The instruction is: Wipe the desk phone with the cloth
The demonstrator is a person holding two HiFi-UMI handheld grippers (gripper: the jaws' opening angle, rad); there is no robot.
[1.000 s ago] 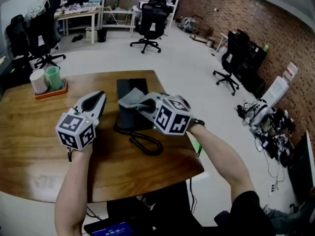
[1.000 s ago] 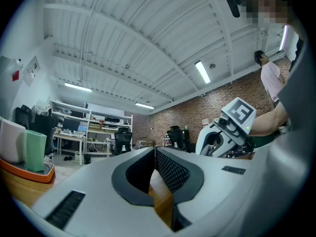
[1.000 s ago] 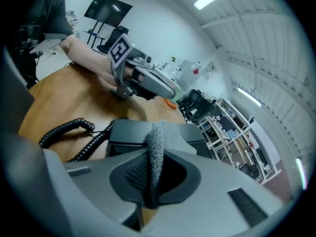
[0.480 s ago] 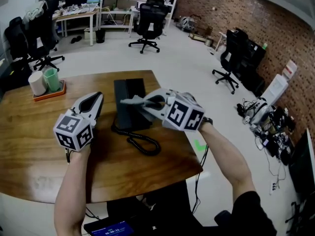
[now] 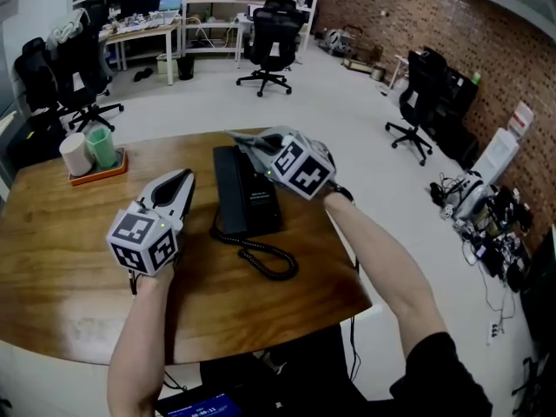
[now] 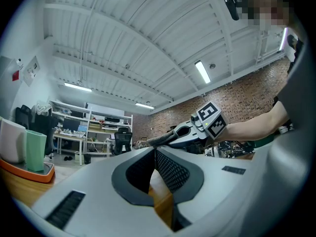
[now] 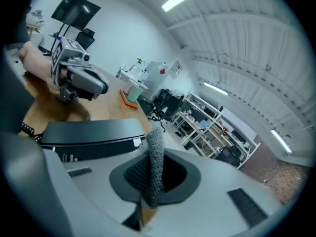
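Right tool pinches the cloth above the phone's far end, near the table's far edge. Left tool, closed and empty, sits just left of the phone, bare wood around.

My left gripper has its 2 fingers meeting at the tips with nothing between them; the wooden desk shows through the gap below. Beyond them my right gripper pinches a grey cloth in the air. Far left, a green cup and a white cup stand on an orange tray.
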